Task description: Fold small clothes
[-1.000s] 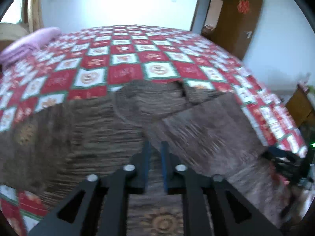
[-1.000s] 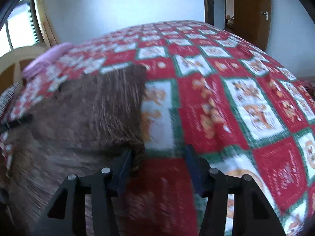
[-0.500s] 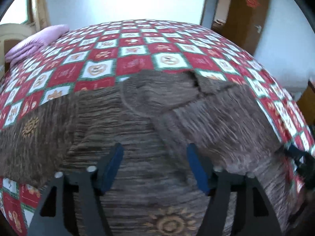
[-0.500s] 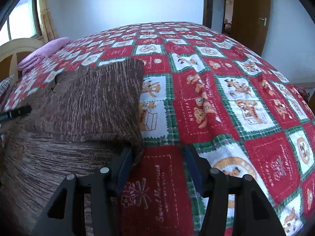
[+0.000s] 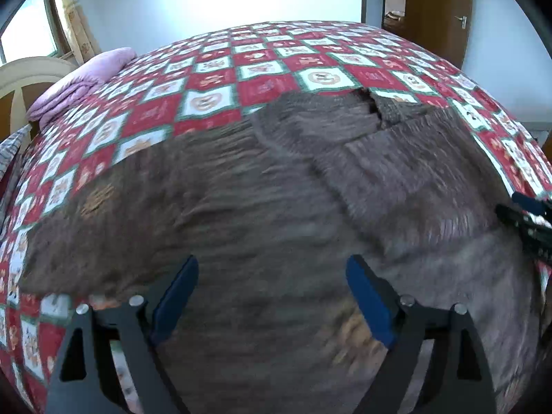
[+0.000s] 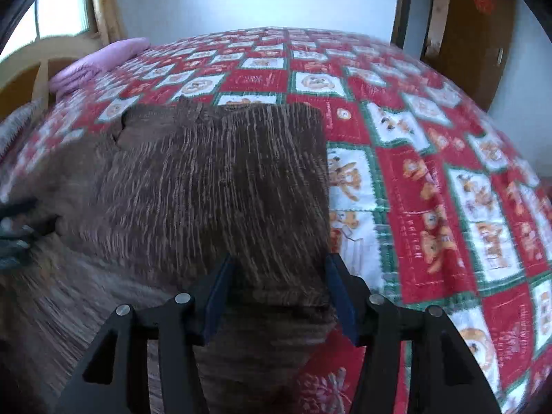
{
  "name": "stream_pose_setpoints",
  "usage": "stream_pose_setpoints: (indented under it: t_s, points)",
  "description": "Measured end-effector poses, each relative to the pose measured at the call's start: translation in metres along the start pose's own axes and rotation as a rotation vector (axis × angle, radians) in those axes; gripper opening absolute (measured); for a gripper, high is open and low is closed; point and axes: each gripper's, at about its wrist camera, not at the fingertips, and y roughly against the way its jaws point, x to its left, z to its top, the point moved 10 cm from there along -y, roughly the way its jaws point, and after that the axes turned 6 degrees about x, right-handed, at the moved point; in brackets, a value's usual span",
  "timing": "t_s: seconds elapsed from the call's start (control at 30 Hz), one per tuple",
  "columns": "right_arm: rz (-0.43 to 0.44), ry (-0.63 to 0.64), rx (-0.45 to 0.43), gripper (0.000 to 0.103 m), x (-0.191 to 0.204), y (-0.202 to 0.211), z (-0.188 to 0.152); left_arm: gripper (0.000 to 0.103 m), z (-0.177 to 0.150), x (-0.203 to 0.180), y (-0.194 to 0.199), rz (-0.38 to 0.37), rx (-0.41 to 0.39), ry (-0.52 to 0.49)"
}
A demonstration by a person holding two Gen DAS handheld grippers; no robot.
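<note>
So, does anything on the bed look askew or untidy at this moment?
Nothing is damaged or spilled. The brown knit sweater is only half folded: its right sleeve lies folded over the body, while the left sleeve still sticks out flat on the checkered bedspread.

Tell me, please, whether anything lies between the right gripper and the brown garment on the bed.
Nothing visible does. The right gripper is open, its jaws on either side of the folded edge of the brown garment, which lies on the patterned quilt with nothing on top of it.
</note>
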Motion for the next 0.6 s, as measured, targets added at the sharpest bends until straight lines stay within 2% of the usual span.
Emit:
stream_pose_setpoints:
  t_s: [0.07, 0.13, 0.2, 0.27, 0.33, 0.43, 0.5, 0.6]
  points:
    - [-0.027, -0.01, 0.01, 0.056, -0.001, 0.011, 0.001, 0.093, -0.013, 0.017, 0.01, 0.003, -0.005, 0.012]
    - [-0.041, 0.008, -0.047, 0.056, 0.006, 0.027, 0.013, 0.096, -0.021, 0.042, 0.017, 0.032, -0.017, 0.03]
    - [0.008, 0.028, -0.084, 0.056, 0.029, 0.039, 0.025, 0.097, -0.026, 0.065, 0.025, 0.084, -0.041, 0.056]
    - [0.068, 0.068, -0.077, 0.056, 0.063, 0.036, 0.034, 0.1, -0.029, 0.088, 0.032, 0.134, -0.064, 0.083]
    - [0.087, 0.119, -0.061, 0.056, 0.093, 0.025, 0.034, 0.1, -0.033, 0.114, 0.038, 0.171, -0.083, 0.128]
    - [0.143, 0.167, 0.037, 0.057, 0.132, -0.006, 0.014, 0.1, -0.046, 0.147, 0.04, 0.148, -0.075, 0.207]
    - [0.085, 0.222, -0.034, 0.06, 0.141, -0.003, 0.007, 0.1, -0.056, 0.173, 0.04, 0.147, -0.072, 0.27]
    - [0.13, 0.198, -0.051, 0.062, 0.139, 0.003, 0.001, 0.1, -0.068, 0.21, 0.039, 0.167, -0.079, 0.34]
